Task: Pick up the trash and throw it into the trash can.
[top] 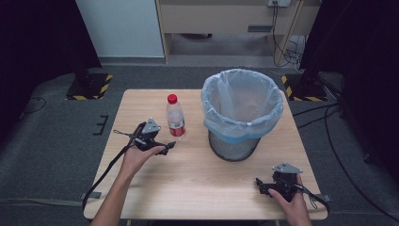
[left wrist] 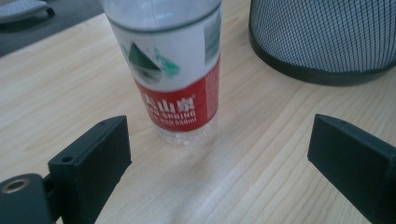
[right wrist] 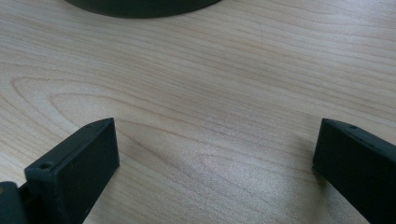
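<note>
**Lining up on the bottle**

My left gripper [top: 170,145] hangs unclenched, jaws wide, facing the clear plastic water bottle with the red cap and label [top: 175,117], upright beside the bag-lined black mesh bin [top: 241,113]. My right gripper [top: 260,184] (also spread, grasping nothing) waits over the pale wooden table [top: 197,179].

Left tool [top: 170,145] held above table, jaws wide apart, right tool [top: 258,181] low, jaws wide apart
</note>
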Tool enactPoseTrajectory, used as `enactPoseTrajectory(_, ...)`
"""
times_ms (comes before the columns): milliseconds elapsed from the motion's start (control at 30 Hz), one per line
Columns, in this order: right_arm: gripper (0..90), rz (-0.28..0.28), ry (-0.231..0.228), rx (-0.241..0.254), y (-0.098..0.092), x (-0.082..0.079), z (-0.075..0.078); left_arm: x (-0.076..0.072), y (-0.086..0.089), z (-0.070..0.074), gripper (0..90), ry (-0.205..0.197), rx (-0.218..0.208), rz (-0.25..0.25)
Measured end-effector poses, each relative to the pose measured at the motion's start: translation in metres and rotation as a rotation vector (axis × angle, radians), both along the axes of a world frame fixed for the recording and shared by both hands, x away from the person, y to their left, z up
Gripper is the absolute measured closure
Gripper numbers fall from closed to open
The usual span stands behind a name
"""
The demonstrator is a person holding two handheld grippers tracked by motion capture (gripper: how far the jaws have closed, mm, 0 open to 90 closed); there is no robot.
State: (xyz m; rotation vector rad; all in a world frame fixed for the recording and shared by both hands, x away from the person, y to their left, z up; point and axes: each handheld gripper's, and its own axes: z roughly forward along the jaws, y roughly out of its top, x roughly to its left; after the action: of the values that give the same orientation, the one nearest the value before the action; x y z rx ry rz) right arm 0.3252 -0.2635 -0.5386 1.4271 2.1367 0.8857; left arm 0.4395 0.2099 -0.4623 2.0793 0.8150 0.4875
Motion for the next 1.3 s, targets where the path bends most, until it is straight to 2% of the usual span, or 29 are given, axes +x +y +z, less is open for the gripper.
enactPoseTrajectory(67, 0.3, 0.0, -0.001, -0.001, 0.0, 0.0, 0.0, 0.002, -0.003, 0.009, 4.2, -0.015, -0.011, 0.007)
enactPoseTrajectory(133, 0.3, 0.0, 0.0, 0.0, 0.0, 0.0, 0.0, 0.002, -0.007, 0.015, 4.1, -0.035, 0.001, 0.012)
enactPoseTrajectory(267, 0.3, 0.0, 0.0, 0.0, 0.0, 0.0, 0.0, 0.003, -0.012, 0.02, 4.0, -0.038, -0.003, 0.014)
enactPoseTrajectory(300, 0.3, 0.001, 0.0, 0.001, 0.0, 0.0, 0.0, 0.004, -0.013, 0.021, 4.0, -0.042, 0.01, 0.019)
enactPoseTrajectory(433, 0.3, 0.001, 0.0, 0.001, 0.0, 0.0, 0.0, 0.014, -0.014, 0.02, 4.4, -0.035, -0.02, 0.043)
enactPoseTrajectory(600, 0.3, 0.003, 0.001, 0.001, 0.0, -0.001, 0.0, 0.022, -0.019, 0.026, 3.9, -0.052, -0.004, 0.024)
enactPoseTrajectory(667, 0.3, 0.004, 0.001, 0.001, 0.0, -0.001, 0.0, 0.035, -0.021, 0.03, 3.9, -0.046, -0.021, 0.036)
enactPoseTrajectory(833, 0.3, 0.007, -0.001, 0.0, -0.001, -0.001, 0.0, 0.048, -0.024, 0.03, 4.6, -0.056, -0.019, 0.053)
enactPoseTrajectory(900, 0.3, 0.008, -0.002, -0.001, -0.001, -0.001, 0.0, 0.052, -0.024, 0.029, 5.8, -0.045, -0.04, 0.053)
enactPoseTrajectory(1067, 0.3, 0.008, -0.002, -0.001, -0.001, -0.001, 0.0, 0.057, -0.028, 0.025, 9.4, -0.043, -0.024, 0.044)
enactPoseTrajectory(1200, 0.3, 0.009, -0.003, -0.001, -0.001, -0.001, 0.0, 0.06, -0.029, 0.023, 13.8, -0.038, -0.025, 0.041)
enactPoseTrajectory(1300, 0.3, 0.009, -0.004, -0.001, -0.001, -0.001, 0.0, 0.061, -0.03, 0.023, 19.8, -0.051, -0.045, 0.031)
